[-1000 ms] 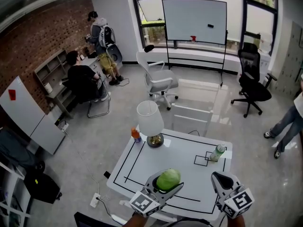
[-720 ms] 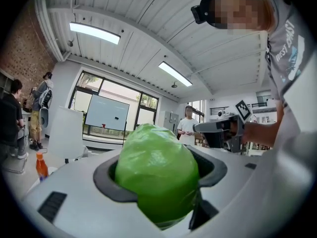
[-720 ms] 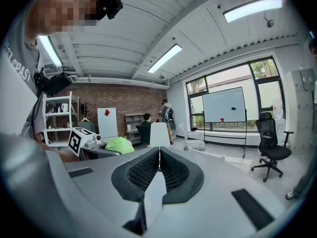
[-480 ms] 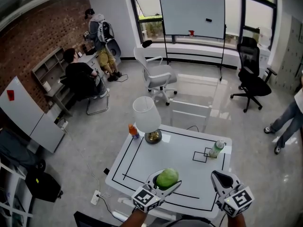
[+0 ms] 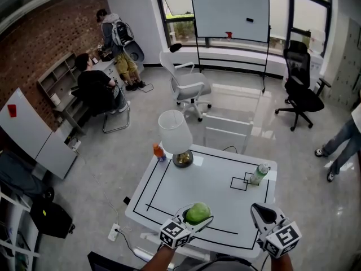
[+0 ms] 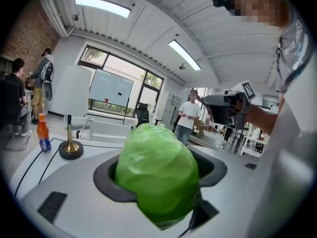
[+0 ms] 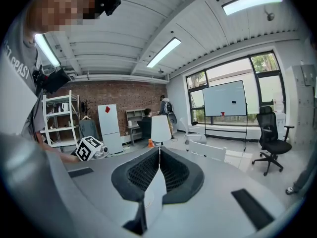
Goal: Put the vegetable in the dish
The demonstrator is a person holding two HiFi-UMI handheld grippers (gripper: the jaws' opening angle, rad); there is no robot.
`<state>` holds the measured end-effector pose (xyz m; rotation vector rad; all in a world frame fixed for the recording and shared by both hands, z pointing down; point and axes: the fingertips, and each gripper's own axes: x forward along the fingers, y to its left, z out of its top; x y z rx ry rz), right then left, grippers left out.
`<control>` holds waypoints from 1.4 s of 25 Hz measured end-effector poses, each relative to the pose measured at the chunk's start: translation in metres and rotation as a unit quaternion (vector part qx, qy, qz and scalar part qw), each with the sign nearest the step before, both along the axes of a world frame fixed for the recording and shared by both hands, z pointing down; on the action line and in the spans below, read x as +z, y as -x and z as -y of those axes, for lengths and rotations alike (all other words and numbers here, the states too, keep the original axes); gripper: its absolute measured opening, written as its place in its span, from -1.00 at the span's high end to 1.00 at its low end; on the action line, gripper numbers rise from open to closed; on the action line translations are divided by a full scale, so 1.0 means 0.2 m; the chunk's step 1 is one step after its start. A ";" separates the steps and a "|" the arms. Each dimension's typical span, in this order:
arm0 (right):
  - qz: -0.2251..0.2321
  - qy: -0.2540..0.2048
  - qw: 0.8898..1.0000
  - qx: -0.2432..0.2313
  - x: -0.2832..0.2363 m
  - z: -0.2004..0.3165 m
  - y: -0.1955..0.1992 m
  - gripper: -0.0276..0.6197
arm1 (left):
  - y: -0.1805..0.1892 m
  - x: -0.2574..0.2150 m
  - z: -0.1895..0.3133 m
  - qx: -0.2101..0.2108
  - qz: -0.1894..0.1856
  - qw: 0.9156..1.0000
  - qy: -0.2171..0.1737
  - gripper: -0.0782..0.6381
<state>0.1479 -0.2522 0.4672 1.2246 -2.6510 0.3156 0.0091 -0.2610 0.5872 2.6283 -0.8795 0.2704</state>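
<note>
A round green cabbage [image 5: 197, 212] sits between the jaws of my left gripper [image 5: 198, 216], which is shut on it over the near edge of the white table [image 5: 208, 179]. In the left gripper view the cabbage [image 6: 157, 175] fills the space between the dark pads and bulges past them. My right gripper [image 5: 258, 209] hovers over the table's near right corner. Its jaws meet along a thin line with nothing between them [image 7: 158, 167]. No dish shows in any view.
On the table stand a white-shaded lamp [image 5: 176, 137] with a brass base, an orange bottle [image 5: 161, 151] at the far left and a clear green-capped bottle [image 5: 259, 174] at the far right. Black tape marks a small square [image 5: 239, 183]. A white chair [image 5: 225, 134] stands behind the table.
My left gripper has come down toward the table with the cabbage still in it. The right gripper has stayed in place.
</note>
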 end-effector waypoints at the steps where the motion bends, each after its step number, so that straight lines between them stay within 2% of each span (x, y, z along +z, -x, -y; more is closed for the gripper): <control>1: -0.001 0.002 1.000 0.000 0.01 0.00 0.00 0.89 | 0.01 0.03 0.00 0.000 0.001 1.000 0.008 -0.07; 18: -0.014 0.066 0.998 -0.003 0.21 0.04 0.08 0.89 | 0.07 0.45 0.01 0.009 0.022 0.994 0.108 -0.07; 31: -0.013 0.077 0.997 0.003 0.26 0.08 0.11 0.89 | 0.08 0.61 0.05 0.024 0.015 0.987 0.161 -0.07; 35: -0.014 0.085 0.996 0.006 0.29 0.07 0.11 0.89 | 0.09 0.65 0.05 0.022 0.003 0.984 0.179 -0.07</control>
